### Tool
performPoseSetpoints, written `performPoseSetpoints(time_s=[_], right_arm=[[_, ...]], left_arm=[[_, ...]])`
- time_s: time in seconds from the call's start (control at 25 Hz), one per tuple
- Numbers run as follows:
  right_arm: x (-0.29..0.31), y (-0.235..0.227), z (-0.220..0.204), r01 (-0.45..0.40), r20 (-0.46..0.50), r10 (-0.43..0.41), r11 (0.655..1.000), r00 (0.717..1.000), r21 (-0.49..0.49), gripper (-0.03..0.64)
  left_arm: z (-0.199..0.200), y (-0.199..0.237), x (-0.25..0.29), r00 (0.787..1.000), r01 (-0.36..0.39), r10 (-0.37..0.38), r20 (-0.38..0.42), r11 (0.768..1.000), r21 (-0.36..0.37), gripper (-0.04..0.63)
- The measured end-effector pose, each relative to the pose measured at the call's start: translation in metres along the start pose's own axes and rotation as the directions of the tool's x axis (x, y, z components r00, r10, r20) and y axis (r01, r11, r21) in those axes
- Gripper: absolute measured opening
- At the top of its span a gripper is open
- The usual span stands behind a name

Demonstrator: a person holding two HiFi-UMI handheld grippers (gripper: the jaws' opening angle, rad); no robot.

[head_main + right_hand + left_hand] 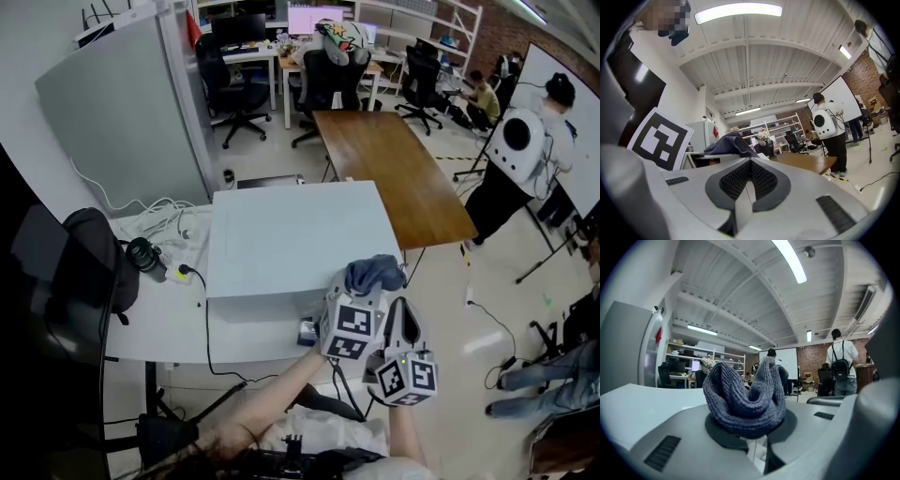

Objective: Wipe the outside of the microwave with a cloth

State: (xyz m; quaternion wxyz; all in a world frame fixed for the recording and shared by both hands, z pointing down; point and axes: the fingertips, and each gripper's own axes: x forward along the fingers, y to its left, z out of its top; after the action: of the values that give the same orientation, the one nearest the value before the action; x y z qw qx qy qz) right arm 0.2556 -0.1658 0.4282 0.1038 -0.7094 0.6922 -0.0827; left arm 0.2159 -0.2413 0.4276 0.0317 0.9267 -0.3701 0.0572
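The cloth is in hand, but whether wiping has begun cannot be told. The left gripper [366,298] has its fingers [684,437] clenched on a bunched blue-grey knitted cloth [374,273]. It holds the cloth at the near right corner of the boxy white microwave [291,234], which stands on the white surface [150,323].

The next move probably calls for bringing the cloth flat against a panel, the top or the right side being closest, and sweeping it across with steady pressure.

The left forearm reaches in from the near side. That gripper points away from the person and tilts upward. The right gripper [401,330] sits just to the right and slightly nearer, close beside the left one. Its fingers [693,187] are pressed together on nothing, and it is angled the same way.
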Motion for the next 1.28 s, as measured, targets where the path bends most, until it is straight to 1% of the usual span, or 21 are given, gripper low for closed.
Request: performPoseSetpoints(time_s=[0.12, 0.24, 0.32, 0.44, 0.52, 0.6, 0.76, 0.84, 0.92, 1.0, 1.04, 1.08, 1.12, 1.16, 1.2, 1.28], right_arm=[[0.007, 0.008, -0.005, -0.032, -0.01, 0.032, 0.999, 0.999, 0.007, 0.017], [0.016, 0.02, -0.009, -0.071, -0.019, 0.072, 0.997, 0.997, 0.013, 0.017], [0.021, 0.029, -0.013, -0.103, -0.03, 0.103, 0.995, 0.994, 0.018, 0.017], [0.027, 0.044, -0.019, -0.149, -0.047, 0.15, 0.988, 0.987, 0.027, 0.017], [0.03, 0.054, -0.023, -0.175, -0.056, 0.177, 0.984, 0.983, 0.031, 0.017], [0.032, 0.063, -0.026, -0.197, -0.063, 0.199, 0.98, 0.978, 0.034, 0.017], [0.032, 0.072, -0.029, -0.223, -0.075, 0.225, 0.974, 0.971, 0.04, 0.017], [0.032, 0.074, -0.031, -0.228, -0.076, 0.231, 0.973, 0.97, 0.044, 0.017], [0.032, 0.074, -0.032, -0.23, -0.077, 0.233, 0.972, 0.969, 0.046, 0.017], [0.032, 0.073, -0.033, -0.228, -0.078, 0.232, 0.972, 0.97, 0.049, 0.017], [0.032, 0.072, -0.033, -0.226, -0.078, 0.23, 0.973, 0.97, 0.051, 0.017], [0.032, 0.071, -0.032, -0.224, -0.077, 0.227, 0.973, 0.971, 0.053, 0.017], [0.032, 0.07, -0.032, -0.22, -0.075, 0.224, 0.974, 0.972, 0.055, 0.017], [0.031, 0.068, -0.031, -0.215, -0.074, 0.219, 0.975, 0.973, 0.057, 0.017], [0.031, 0.066, -0.03, -0.21, -0.072, 0.214, 0.976, 0.974, 0.058, 0.017], [0.032, 0.061, -0.029, -0.195, -0.068, 0.199, 0.979, 0.978, 0.06, 0.017]], left_arm=[[-0.013, 0.02, -0.018, 0.998, -0.05, 0.049, -0.028, 0.999, -0.012, 0.055], [-0.023, 0.054, -0.046, 0.99, -0.138, 0.137, -0.041, 0.99, -0.041, 0.055], [-0.029, 0.08, -0.068, 0.977, -0.212, 0.209, -0.048, 0.975, -0.07, 0.055], [-0.035, 0.118, -0.103, 0.947, -0.32, 0.315, -0.056, 0.94, -0.12, 0.055], [-0.038, 0.141, -0.127, 0.922, -0.387, 0.382, -0.058, 0.913, -0.129, 0.055], [-0.043, 0.163, -0.15, 0.891, -0.454, 0.45, -0.063, 0.881, -0.131, 0.055], [-0.054, 0.209, -0.196, 0.81, -0.584, 0.582, -0.068, 0.794, -0.168, 0.055], [-0.056, 0.226, -0.215, 0.773, -0.632, 0.631, -0.068, 0.756, -0.172, 0.055], [-0.058, 0.239, -0.231, 0.741, -0.669, 0.668, -0.07, 0.725, -0.161, 0.055], [-0.06, 0.247, -0.241, 0.72, -0.692, 0.69, -0.073, 0.704, -0.162, 0.055], [-0.06, 0.248, -0.243, 0.717, -0.694, 0.694, -0.073, 0.7, -0.167, 0.055], [-0.056, 0.247, -0.243, 0.72, -0.691, 0.691, -0.068, 0.703, -0.17, 0.055], [-0.05, 0.242, -0.24, 0.729, -0.68, 0.682, -0.056, 0.713, -0.171, 0.055], [-0.039, 0.235, -0.234, 0.744, -0.662, 0.667, -0.035, 0.73, -0.169, 0.055], [-0.026, 0.225, -0.226, 0.764, -0.637, 0.645, -0.006, 0.753, -0.163, 0.055], [0.004, 0.204, -0.202, 0.812, -0.568, 0.58, 0.06, 0.81, -0.147, 0.055]])
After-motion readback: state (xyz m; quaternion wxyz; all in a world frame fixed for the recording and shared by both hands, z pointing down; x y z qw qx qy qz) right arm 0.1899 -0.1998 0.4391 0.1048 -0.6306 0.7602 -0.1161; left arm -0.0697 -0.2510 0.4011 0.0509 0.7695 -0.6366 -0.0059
